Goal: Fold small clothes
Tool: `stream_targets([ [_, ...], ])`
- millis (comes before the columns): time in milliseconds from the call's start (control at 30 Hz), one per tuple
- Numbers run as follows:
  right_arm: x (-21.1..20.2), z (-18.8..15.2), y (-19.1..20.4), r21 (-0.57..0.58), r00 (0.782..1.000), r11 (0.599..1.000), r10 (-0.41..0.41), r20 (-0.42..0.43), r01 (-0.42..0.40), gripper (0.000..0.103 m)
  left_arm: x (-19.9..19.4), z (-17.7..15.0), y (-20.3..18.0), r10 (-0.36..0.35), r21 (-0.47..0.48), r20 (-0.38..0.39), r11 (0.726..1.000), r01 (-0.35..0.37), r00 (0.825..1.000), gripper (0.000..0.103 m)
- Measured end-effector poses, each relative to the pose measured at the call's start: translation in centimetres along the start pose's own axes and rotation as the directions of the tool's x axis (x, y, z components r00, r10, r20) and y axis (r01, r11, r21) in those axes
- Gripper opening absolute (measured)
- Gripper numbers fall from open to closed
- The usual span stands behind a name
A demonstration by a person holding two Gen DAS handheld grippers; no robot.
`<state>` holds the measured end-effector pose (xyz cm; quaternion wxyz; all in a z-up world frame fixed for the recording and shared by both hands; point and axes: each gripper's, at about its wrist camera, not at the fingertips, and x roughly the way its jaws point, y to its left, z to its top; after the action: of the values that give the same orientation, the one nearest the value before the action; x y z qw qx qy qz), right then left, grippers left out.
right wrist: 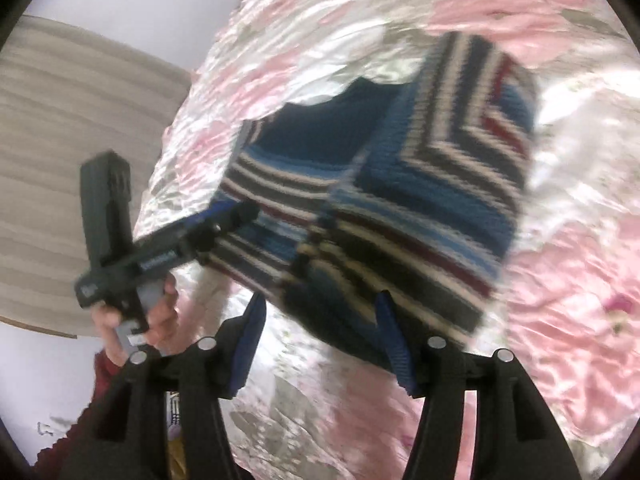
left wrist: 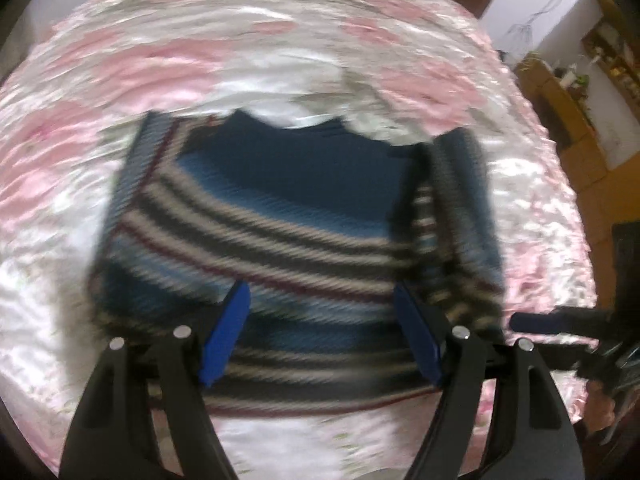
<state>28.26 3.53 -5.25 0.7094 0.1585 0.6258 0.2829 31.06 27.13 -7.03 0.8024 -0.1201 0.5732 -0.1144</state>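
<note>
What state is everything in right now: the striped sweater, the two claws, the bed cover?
Striped sweater: lying on the bed, both sleeves folded in over the body, not yet folded up.
Left claw: open, over the sweater's lower hem, gripping nothing.
Right claw: open, at the sweater's edge, gripping nothing.
Floral bed cover: spread under the sweater, wrinkled.

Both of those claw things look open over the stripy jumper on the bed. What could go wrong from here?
1. The blue, white and maroon striped knitted sweater has both sleeves folded in; the thick right fold stands raised and might flop open.
2. The shiny pink floral satin bedspread looks slippery and wrinkled, so the sweater may slide when pinched.
3. The left gripper and right gripper are close together at the hem and could bump.
</note>
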Motion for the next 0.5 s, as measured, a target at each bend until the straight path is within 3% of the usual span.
stream_targets([
  [100,-1.3,-0.5,-1.9,0.002,0.996,0.996,-0.086,0.011,0.086,0.058,1.8,0.9,-2.5,-0.041,0.019,-0.048,0.999,0.042,0.998,0.076],
  [267,-1.8,-1.1,-4.5,0.012,0.981,0.981,-0.195,0.007,0.195,0.058,4.4,1.0,-5.2,-0.041,0.044,-0.101,0.998,0.046,0.994,0.076],
  [500,-1.0,-2.1,-6.4,0.036,0.985,0.985,-0.171,0.007,0.171,0.058,5.6,1.3,-5.6,0.009,0.031,-0.106,1.000,-0.006,0.994,0.083],
])
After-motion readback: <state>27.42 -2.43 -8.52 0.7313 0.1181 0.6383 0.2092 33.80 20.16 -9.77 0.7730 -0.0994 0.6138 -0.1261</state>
